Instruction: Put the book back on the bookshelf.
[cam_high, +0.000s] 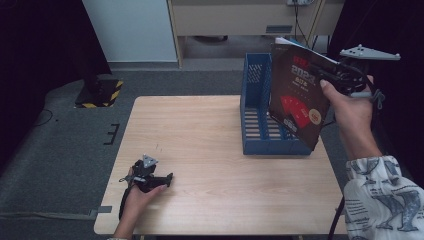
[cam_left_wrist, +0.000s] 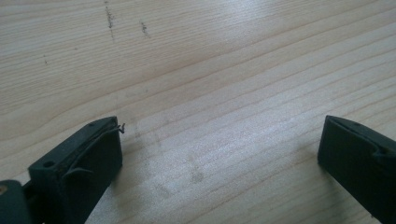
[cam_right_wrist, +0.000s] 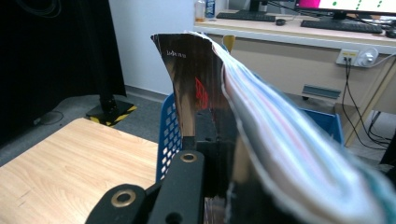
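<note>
1. Magazine: a dark-covered magazine with red and white print, held upright in the air at the far right of the scene, over the blue file rack. Its lower corner hangs down in front of the rack's right side.
2. The right gripper is clamped on the magazine near its top right edge; the person's right hand grips the tool from the right, a patterned sleeve at the near right corner.
3. In the right gripper view the jaws are pressed together on the magazine, whose glossy cover stands straight up and whose pages fan away towards the right.
4. The blue file rack stands on the far right part of the wooden table, its slotted walls upright and its open side facing near.
5. The left gripper rests low on the table at the near left, well apart from the magazine and the rack, held by the left hand.
6. In the left gripper view its jaws stand wide apart with only bare table wood between them.
</note>
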